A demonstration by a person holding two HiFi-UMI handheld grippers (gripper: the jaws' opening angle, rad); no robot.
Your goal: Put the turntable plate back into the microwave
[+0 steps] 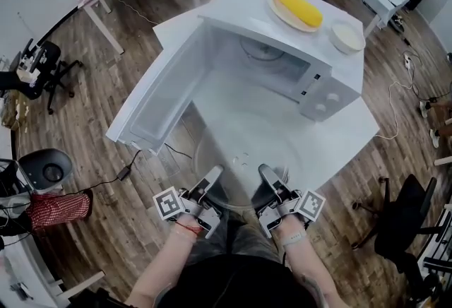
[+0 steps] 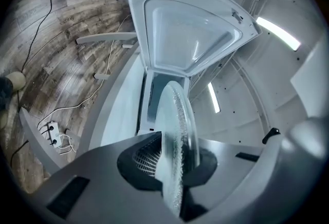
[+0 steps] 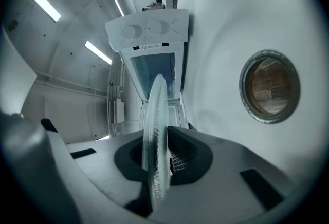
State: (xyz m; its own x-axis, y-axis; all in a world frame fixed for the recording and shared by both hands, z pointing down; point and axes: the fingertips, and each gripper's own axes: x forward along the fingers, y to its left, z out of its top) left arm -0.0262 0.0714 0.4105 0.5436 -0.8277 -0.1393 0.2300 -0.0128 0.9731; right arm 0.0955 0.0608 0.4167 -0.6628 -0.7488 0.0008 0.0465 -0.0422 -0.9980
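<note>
The left tongs [image 1: 212,178] and right tongs [image 1: 267,176] are each closed on the near rim of the glass turntable plate [image 1: 236,155], apparently held just above the bench [image 1: 332,137] before the open microwave [image 1: 233,24], where so thin an edge grip could let it tilt and slip.
</note>
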